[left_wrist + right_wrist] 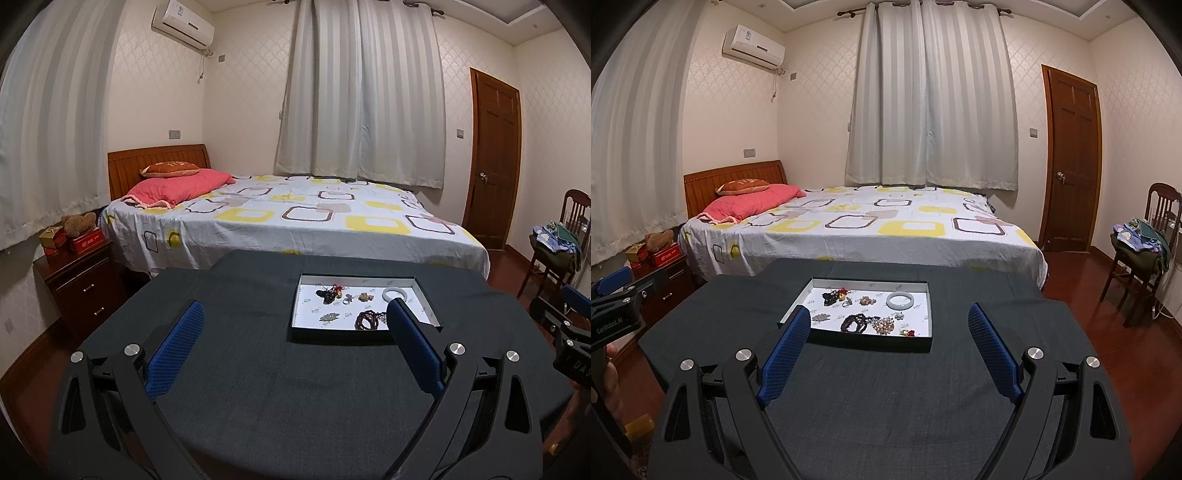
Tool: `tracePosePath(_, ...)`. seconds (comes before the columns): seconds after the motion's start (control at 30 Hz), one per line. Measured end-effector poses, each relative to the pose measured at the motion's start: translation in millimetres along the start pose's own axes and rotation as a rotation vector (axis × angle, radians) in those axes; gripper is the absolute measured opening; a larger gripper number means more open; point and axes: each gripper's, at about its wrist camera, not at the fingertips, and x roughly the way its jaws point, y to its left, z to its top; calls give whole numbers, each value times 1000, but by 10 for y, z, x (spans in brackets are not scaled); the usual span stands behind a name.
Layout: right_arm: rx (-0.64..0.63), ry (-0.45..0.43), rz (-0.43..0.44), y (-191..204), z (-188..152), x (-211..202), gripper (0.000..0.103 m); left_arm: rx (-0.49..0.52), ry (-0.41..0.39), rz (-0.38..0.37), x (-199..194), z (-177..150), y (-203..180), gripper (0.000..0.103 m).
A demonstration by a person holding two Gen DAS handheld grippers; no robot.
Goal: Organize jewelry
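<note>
I hold both grippers — left gripper (295,314) and right gripper (888,321) — jaws apart, empty, short of the tray (798,301) so the jewelry shows: pale bangle (900,300) far side, dark beads (854,322) near side.

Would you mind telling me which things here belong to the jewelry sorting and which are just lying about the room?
Part of the job:
- shallow tray on the dark table
- white bangle
- dark bead bracelet
- pale bead cluster
- left gripper and right gripper, both open and empty

Just lying about:
- bed
- pink pillow
- nightstand
- chair with clothes
</note>
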Motion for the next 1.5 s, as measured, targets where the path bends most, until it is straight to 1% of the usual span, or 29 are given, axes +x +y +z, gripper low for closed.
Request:
tracePosePath(0.37,0,1,-1,11,-14,0,84,3,-2,4,13,-7,-5,97)
tracePosePath(0.63,0,0,0,13,-14,0,84,6,13,19,38,-9,-25,97)
tracePosePath(0.73,0,1,1,17,-24,-1,84,3,20,10,46,-9,-39,97)
tracePosePath(0.8,0,3,0,27,-34,2,84,1,25,4,54,-8,-38,99)
tracePosePath(0.93,0,6,2,40,-70,-23,84,0,26,-8,66,-18,-35,99)
tracePosePath(1.07,1,7,2,41,-71,-21,84,17,24,-3,74,-25,-73,99)
tracePosePath(1.2,0,6,1,37,-61,-17,84,8,40,-9,108,-33,-52,99)
tracePosePath(1.43,2,6,1,38,-63,-16,84,-3,50,-46,145,-45,-35,99)
tracePosePath(1.5,1,9,2,38,-60,-14,84,5,48,-40,155,-66,-41,99)
